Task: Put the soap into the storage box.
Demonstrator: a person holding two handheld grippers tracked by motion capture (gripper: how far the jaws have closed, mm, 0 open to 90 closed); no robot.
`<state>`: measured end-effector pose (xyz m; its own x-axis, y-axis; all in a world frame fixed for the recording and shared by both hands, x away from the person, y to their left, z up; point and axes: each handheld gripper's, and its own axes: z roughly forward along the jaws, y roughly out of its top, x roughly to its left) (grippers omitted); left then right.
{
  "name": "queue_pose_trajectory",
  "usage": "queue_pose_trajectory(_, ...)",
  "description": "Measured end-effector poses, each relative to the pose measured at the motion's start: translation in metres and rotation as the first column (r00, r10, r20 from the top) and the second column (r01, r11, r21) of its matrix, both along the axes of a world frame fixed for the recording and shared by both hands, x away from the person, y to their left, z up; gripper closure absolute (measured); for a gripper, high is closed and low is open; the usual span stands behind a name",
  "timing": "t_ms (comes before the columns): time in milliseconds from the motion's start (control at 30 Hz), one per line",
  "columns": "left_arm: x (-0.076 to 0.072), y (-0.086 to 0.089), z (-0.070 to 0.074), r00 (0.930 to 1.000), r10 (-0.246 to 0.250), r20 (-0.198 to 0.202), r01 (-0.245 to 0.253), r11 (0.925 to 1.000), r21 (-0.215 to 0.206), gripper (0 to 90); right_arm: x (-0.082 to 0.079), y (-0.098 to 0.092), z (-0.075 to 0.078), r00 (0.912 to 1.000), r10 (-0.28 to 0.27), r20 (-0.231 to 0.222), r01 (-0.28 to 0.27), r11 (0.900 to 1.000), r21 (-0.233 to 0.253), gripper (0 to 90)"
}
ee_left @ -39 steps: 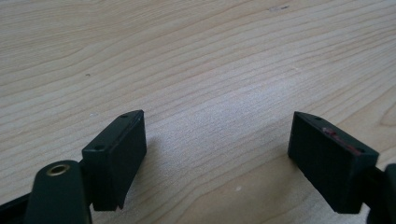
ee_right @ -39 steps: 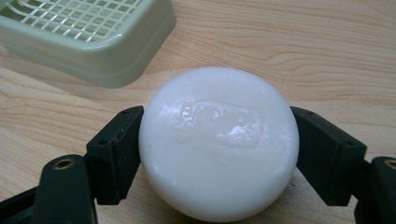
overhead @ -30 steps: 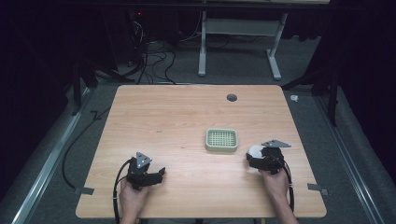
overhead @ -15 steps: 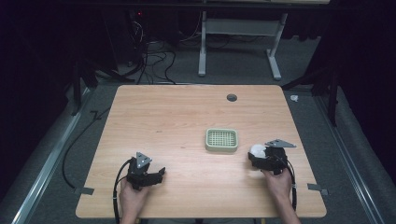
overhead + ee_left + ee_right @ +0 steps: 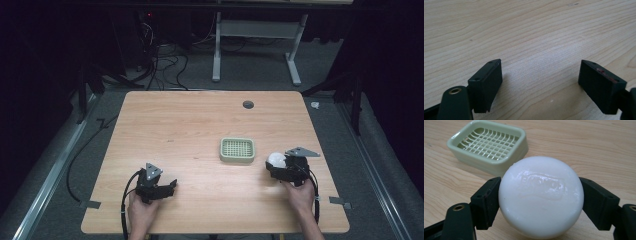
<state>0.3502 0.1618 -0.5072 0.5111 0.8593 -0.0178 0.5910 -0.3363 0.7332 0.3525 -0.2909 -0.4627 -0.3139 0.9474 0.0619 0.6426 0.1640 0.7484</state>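
1. Soap [image 5: 541, 196], white and round with raised lettering on its face, clamped between the right gripper's [image 5: 286, 170] two black jaws, seen in the high view just right of the dish near the table's right front.
2. Wooden table [image 5: 200, 120], pale with visible grain, spanning the middle of the high view, a dark round hole [image 5: 248, 104] near its far edge.
3. Soap dish [image 5: 237, 150], pale green and rectangular with a slotted grid floor, flat on the tabletop right of centre; in the right gripper view, just beyond the soap and up to the left.
4. Left gripper [image 5: 159, 186], held in the left hand [image 5: 141, 214] at the table's left front, jaws spread wide over bare wood, gripping nothing.
5. Right hand [image 5: 301, 192], wrapped around the right gripper from behind, black cable trailing along the wrist.
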Motion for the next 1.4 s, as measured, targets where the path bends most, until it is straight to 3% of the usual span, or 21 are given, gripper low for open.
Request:
queue_pose_trajectory(533, 0.0, 0.0, 0.0, 1.0, 0.0, 0.0, 0.0, 1.0, 0.0, 19.8, 0.003, 0.004, 0.019, 0.9993, 0.032, 0.02, -0.032, 0.999, 0.02, 23.6)
queue_pose_trajectory(833, 0.0, 0.0, 0.0, 1.0, 0.0, 0.0, 0.0, 1.0, 0.0, 19.8, 0.01, 0.016, 0.027, 0.9979, 0.06, 0.024, -0.06, 0.998, 0.015, 23.6)
queue_pose_trajectory(1400, 0.0, 0.0, 0.0, 1.0, 0.0, 0.0, 0.0, 1.0, -0.001, 19.9, 0.022, 0.028, 0.034, 0.9951, 0.097, 0.019, -0.097, 0.995, 0.022, 23.7)
